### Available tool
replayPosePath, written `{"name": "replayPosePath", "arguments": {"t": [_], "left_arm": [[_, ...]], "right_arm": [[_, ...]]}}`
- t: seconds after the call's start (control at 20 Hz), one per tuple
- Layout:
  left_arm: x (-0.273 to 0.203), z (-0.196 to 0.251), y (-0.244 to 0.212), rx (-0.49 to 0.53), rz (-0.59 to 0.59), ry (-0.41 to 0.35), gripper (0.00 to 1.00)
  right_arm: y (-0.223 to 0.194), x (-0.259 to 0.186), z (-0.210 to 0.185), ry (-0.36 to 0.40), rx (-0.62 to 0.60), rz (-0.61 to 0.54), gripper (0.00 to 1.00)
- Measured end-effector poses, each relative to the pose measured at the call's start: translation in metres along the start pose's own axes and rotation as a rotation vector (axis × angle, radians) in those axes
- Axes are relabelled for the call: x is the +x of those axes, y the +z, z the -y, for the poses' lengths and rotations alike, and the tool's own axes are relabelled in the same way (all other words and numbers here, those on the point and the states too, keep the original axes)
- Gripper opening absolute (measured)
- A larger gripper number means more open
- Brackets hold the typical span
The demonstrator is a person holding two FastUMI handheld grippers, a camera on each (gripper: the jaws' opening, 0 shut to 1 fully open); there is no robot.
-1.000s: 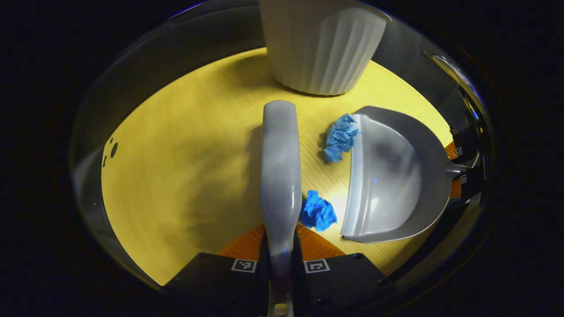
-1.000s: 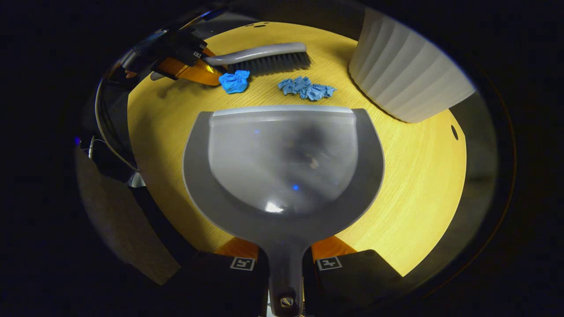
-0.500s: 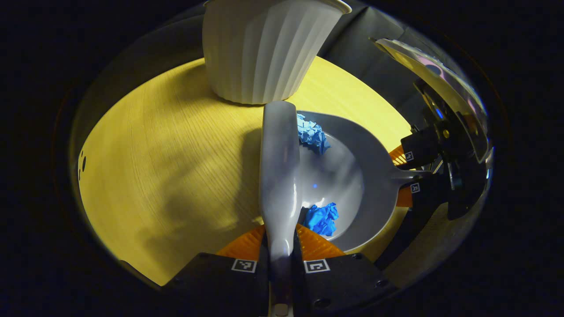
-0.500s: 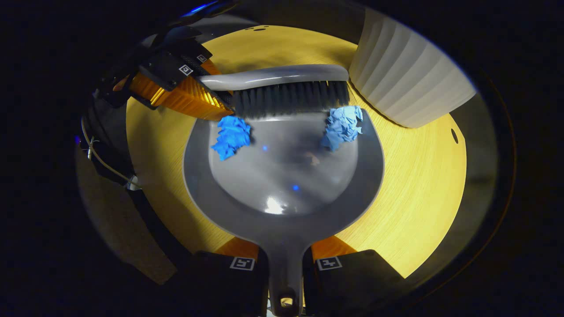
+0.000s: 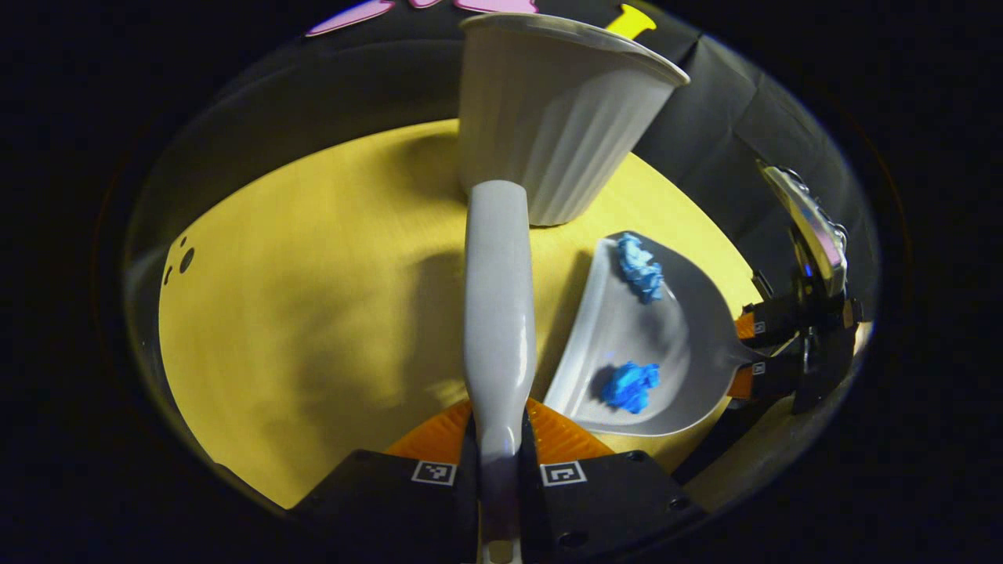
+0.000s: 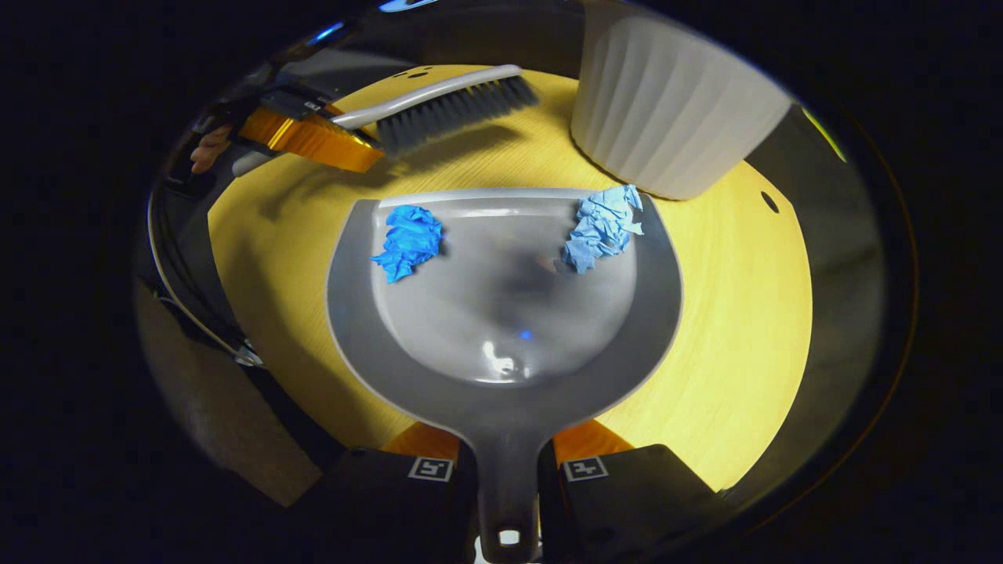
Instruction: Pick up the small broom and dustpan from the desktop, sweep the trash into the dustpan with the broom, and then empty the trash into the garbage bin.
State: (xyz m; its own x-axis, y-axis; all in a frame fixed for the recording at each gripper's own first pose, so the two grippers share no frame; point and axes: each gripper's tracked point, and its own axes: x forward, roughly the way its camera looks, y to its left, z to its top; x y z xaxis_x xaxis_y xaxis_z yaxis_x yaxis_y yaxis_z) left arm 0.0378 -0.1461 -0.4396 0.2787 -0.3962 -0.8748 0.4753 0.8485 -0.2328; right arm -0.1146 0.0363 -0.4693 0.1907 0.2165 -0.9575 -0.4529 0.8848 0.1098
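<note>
My left gripper [image 5: 499, 439] is shut on the handle of the small grey broom [image 5: 498, 298], which reaches forward toward the bin. In the right gripper view the broom [image 6: 447, 102] hovers beyond the pan, held by the left gripper [image 6: 313, 137]. My right gripper [image 6: 507, 454] is shut on the handle of the grey dustpan [image 6: 501, 368]. A dark blue paper wad [image 6: 407, 239] and a lighter blue wad [image 6: 602, 225] lie inside the pan near its front lip. The left gripper view has the dustpan [image 5: 682, 345] at the right with both wads [image 5: 631, 385] in it, and the right gripper [image 5: 756, 352] on its handle.
A white ribbed garbage bin [image 6: 674, 102] stands at the far side of the yellow wooden desktop [image 6: 736, 329], just beyond the pan's right corner. In the left gripper view the bin [image 5: 556, 117] is straight ahead of the broom tip.
The broom swept both blue wads into the dustpan, then lifted away from the pan's lip. The dustpan has drawn back a little and tilted.
</note>
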Motion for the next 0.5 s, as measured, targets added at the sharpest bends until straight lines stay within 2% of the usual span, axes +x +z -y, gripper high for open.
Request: {"name": "replayPosePath", "arguments": {"t": [0.25, 0.3, 0.5], "left_arm": [[-0.012, -0.032, -0.019, -0.048, 0.002, 0.038, 0.24], [-0.012, -0.035, -0.024, -0.06, 0.003, 0.038, 0.28], [-0.019, -0.057, -0.043, -0.074, 0.022, 0.039, 0.24]], "right_arm": [[0.0, -0.02, -0.001, -0.072, 0.135, 0.003, 0.36], [0.001, -0.019, -0.004, -0.085, 0.165, 0.008, 0.36], [0.011, -0.031, -0.005, -0.148, 0.279, 0.024, 0.36]]}}
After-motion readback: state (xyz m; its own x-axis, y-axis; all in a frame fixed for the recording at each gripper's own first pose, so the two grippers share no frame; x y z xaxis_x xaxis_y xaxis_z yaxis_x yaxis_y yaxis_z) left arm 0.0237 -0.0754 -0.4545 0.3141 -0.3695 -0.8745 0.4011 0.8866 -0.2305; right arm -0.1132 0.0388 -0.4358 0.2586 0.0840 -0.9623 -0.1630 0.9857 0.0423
